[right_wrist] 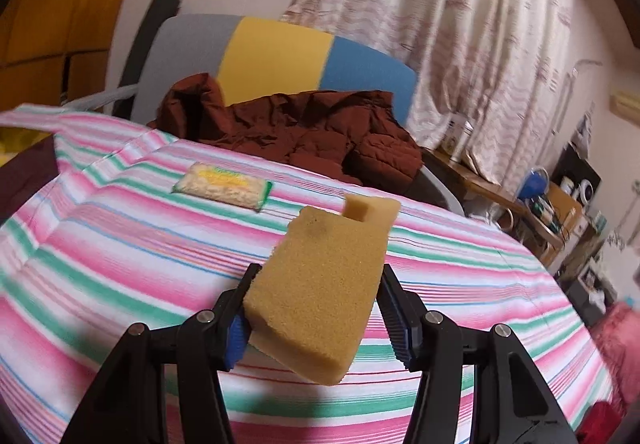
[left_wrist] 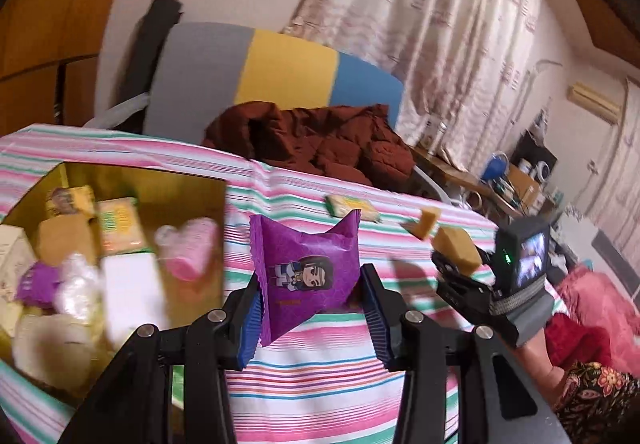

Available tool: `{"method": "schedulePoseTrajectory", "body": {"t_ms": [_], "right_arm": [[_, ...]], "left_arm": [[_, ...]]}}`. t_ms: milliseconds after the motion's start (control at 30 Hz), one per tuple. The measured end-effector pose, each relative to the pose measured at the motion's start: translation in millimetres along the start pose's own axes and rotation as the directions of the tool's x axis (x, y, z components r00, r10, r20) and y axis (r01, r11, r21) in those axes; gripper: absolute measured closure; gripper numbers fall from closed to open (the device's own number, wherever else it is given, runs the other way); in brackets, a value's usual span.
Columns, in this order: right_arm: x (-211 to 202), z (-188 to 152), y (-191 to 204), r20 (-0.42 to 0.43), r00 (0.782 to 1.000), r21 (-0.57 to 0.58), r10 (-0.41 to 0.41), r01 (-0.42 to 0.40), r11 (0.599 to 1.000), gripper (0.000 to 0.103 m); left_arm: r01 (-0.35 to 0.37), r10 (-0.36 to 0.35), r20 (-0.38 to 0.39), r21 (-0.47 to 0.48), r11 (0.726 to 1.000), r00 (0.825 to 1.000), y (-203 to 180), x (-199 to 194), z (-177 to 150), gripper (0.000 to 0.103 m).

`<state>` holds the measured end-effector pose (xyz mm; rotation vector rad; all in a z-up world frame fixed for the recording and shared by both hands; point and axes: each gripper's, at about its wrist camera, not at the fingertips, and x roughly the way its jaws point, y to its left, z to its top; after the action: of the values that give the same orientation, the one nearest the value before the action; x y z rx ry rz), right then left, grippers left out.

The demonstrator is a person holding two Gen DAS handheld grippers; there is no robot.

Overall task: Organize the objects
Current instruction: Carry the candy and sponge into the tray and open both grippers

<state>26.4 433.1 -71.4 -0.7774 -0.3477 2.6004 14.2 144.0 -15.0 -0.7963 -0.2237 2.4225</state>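
I'm carrying: my left gripper (left_wrist: 310,314) pinches the purple packet (left_wrist: 306,268) between its fingers, my right gripper (right_wrist: 316,318) clamps the sponge (right_wrist: 324,284). Next, I'd drop both into the gold box (left_wrist: 120,180), left of my left fingers.

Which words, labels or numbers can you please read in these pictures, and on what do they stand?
No text can be read with certainty.
Purple snack packet in the left claw: a cartoon figure and a small printed line beneath it, too blurred to read.
Yellow-green noodle packet on the striped cloth: printed band, too blurred.
Packets in the gold box: labels blurred.
Sponge in the right claw: no print.
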Motion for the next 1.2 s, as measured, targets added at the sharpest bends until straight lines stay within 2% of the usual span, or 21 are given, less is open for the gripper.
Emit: {"method": "schedulePoseTrajectory", "body": {"t_ms": [100,233,367,533,633,700,800,833,933,967,1067,1100,1200], "right_arm": [[-10,4,14,0.006,1.0,-0.05,0.03,-0.03,0.998,0.046],[-36,17,28,0.033,0.991,0.003,0.13,-0.13,0.992,0.046],[-65,36,51,0.068,0.963,0.05,0.26,-0.263,0.963,0.046],[-97,58,97,0.097,0.907,0.053,0.411,-0.417,0.907,0.046],[-107,69,126,0.081,0.866,0.059,0.494,-0.499,0.865,0.046],[-111,77,143,0.064,0.83,0.087,0.554,-0.558,0.826,0.046],[-114,84,166,0.044,0.796,0.101,0.604,-0.605,0.79,0.046],[-115,86,175,0.037,0.79,0.092,0.612,-0.613,0.785,0.046],[-117,88,195,0.016,0.782,0.068,0.623,-0.623,0.779,0.046],[-116,88,202,0.004,0.778,0.063,0.628,-0.627,0.776,0.045],[-111,90,211,-0.022,0.776,0.056,0.631,-0.629,0.775,0.045],[-107,90,212,-0.031,0.776,0.055,0.629,-0.627,0.777,0.045],[-97,90,217,-0.066,0.777,0.058,0.626,-0.624,0.78,0.045]], "left_arm": [[-0.03,0.03,0.012,-0.04,0.999,0.999,22,-8,9,0.058],[-0.063,0.066,0.028,-0.086,0.994,0.997,54,-15,22,0.058],[-0.094,0.095,0.004,-0.146,0.985,0.995,86,-8,38,0.058],[-0.131,0.122,-0.055,-0.209,0.969,0.991,125,8,53,0.058],[-0.138,0.121,-0.088,-0.234,0.962,0.989,138,21,56,0.058],[-0.153,0.126,-0.117,-0.26,0.954,0.985,151,31,56,0.058],[-0.172,0.126,-0.167,-0.296,0.94,0.978,165,45,53,0.057],[-0.175,0.125,-0.179,-0.301,0.937,0.976,168,48,52,0.054],[-0.223,0.158,-0.224,-0.305,0.926,0.962,171,52,49,0.036],[-0.224,0.159,-0.223,-0.306,0.925,0.962,173,49,47,0.033],[-0.196,0.142,-0.174,-0.345,0.918,0.974,177,31,44,0.032],[-0.188,0.147,-0.135,-0.37,0.91,0.98,178,19,41,0.032],[-0.206,0.195,-0.069,-0.393,0.896,0.978,179,-7,34,0.032]]}}
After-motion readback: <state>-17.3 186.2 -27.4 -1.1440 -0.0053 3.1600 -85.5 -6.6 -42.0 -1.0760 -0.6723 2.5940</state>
